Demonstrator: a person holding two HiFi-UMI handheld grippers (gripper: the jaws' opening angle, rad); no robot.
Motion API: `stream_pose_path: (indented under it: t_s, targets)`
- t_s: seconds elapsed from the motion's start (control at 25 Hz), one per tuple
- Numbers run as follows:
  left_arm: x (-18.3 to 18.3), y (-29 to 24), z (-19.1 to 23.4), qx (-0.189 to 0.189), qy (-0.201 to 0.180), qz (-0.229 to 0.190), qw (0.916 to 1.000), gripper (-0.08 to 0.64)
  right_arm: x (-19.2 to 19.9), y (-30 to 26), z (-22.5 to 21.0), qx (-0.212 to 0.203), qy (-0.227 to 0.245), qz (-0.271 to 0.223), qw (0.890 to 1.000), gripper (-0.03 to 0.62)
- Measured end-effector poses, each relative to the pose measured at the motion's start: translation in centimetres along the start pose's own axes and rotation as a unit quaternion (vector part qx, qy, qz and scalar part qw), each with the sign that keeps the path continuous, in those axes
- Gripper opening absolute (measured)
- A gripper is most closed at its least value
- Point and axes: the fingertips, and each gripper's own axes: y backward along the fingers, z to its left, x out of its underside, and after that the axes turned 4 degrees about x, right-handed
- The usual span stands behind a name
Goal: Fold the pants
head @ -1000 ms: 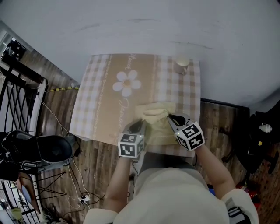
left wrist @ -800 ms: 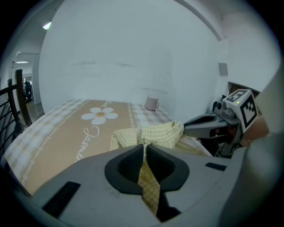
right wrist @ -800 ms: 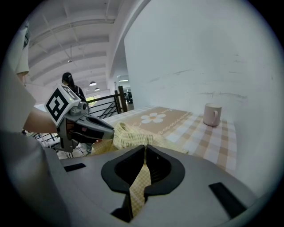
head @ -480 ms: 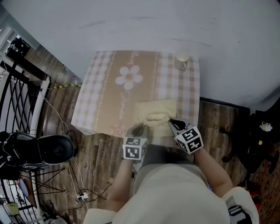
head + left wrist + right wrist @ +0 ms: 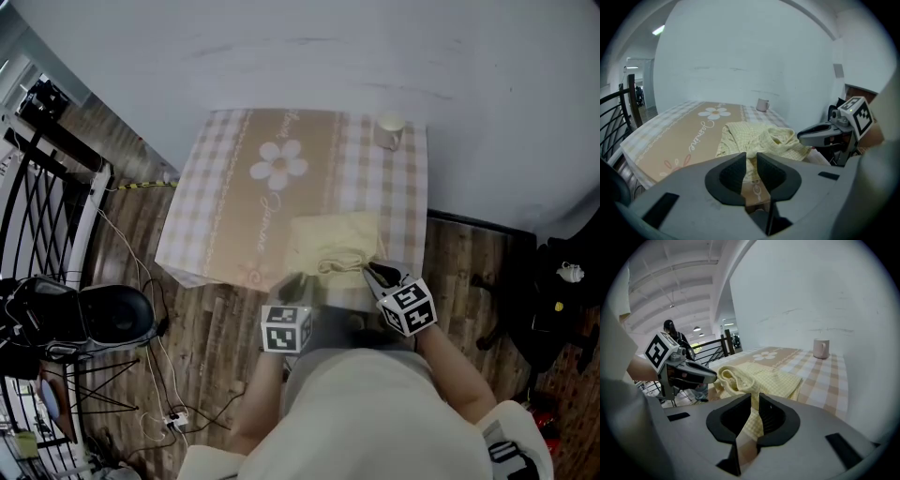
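From the head view we get the left gripper [image 5: 297,282] only as a smear (tips lost); the near edge of the pants [image 5: 335,242] hides partly behind the right gripper [image 5: 376,273].

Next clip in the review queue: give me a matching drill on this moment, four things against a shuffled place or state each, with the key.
Things
1. pants
2. cup
3. daisy print
4. right gripper

Places or states
A. far right corner of the tablecloth, near the wall
B. fingers closed on yellow fabric
C. crumpled at the near edge
D. on the tan middle band, far half

Pairs: 1-C, 2-A, 3-D, 4-B
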Motion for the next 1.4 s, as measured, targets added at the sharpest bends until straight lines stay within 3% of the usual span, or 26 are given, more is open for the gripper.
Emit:
stream_pose_path:
  t_s: [0.48, 0.92, 1.4]
  targets:
    - [-1.1, 3.6, 0.2, 0.013, 0.001, -0.044, 0.999, 0.036, 0.4, 2.3, 2.6, 0.032, -0.048, -0.019, 0.998, 0.021]
    - [1.2, 11.3, 2.6, 0.055, 0.005, -0.053, 0.9971, 0.02, -3.6, 3.5, 11.8, 0.083, -0.062, -0.089, 0.991, 0.014]
    - [5.0, 19.3, 4.3, 0.069, -0.001, -0.073, 0.9949, 0.017, -2.3, 6.9, 21.5, 0.108, -0.057, -0.119, 0.985, 0.006]
